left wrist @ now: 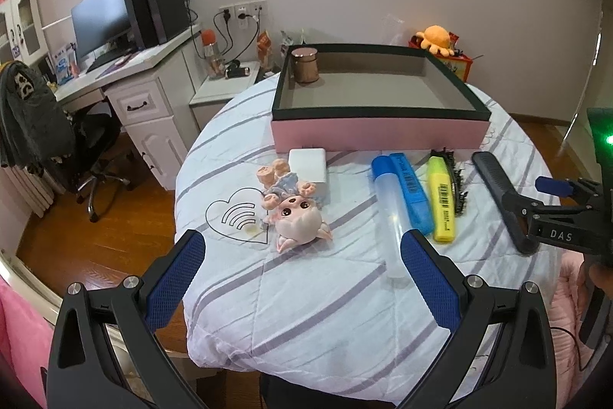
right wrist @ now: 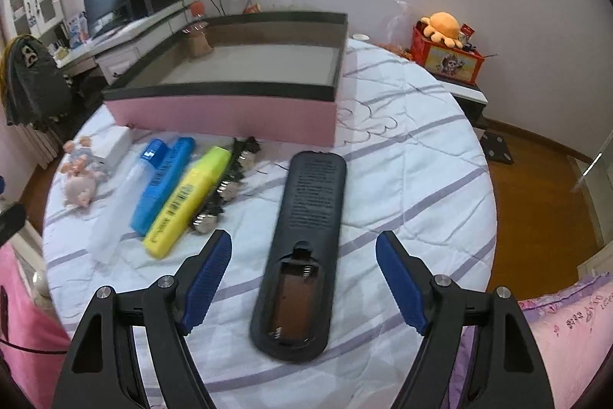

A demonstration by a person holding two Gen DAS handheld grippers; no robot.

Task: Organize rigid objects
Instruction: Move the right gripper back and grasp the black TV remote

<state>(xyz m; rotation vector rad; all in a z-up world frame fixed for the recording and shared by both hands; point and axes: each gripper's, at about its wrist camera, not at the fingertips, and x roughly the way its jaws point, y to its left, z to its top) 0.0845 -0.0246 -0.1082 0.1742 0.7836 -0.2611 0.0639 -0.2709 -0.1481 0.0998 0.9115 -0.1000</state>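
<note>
Over the quilted tabletop (right wrist: 402, 148) the right tongs (right wrist: 304, 275) hung released astride the face-down remote control (right wrist: 306, 217), a pickup seemingly starting, needing a squeeze and lift toward the pink box (right wrist: 230, 114), while the left tongs (left wrist: 302, 275) waited released, empty.

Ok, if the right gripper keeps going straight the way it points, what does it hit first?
Most likely the black remote, lying face down with its battery bay open. It sits between the open fingers of the right gripper, which touch nothing. Depth is hard to judge through the fisheye.
</note>
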